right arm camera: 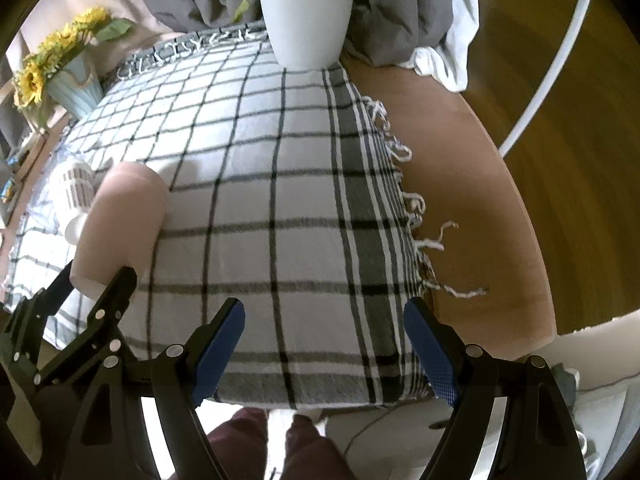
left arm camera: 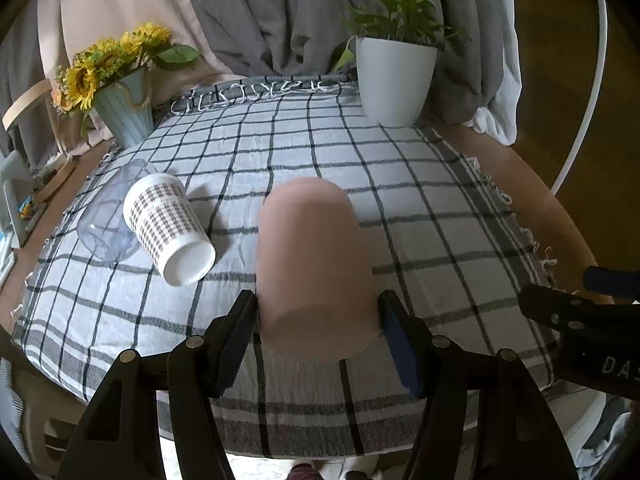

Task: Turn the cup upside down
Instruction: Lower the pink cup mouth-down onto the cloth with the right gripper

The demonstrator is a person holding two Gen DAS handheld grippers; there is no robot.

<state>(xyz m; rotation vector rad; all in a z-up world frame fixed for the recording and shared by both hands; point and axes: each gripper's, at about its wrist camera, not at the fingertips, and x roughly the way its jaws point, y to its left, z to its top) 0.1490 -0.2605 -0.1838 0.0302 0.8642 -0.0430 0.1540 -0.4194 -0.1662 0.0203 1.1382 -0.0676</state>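
Left hand-held gripper (left arm camera: 318, 312) around pink cup (left arm camera: 314, 264)

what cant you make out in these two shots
- Pink cup, left wrist view: motion-blurred; its mouth is out of sight.
- Clear cup, left wrist view: partly behind the patterned cup.
- Both, right wrist view: blurred, mostly behind the pink cup.

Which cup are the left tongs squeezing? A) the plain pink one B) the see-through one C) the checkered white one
A: the left tongs are shut on the pink cup, while the checkered cup and clear cup lie on the tablecloth.
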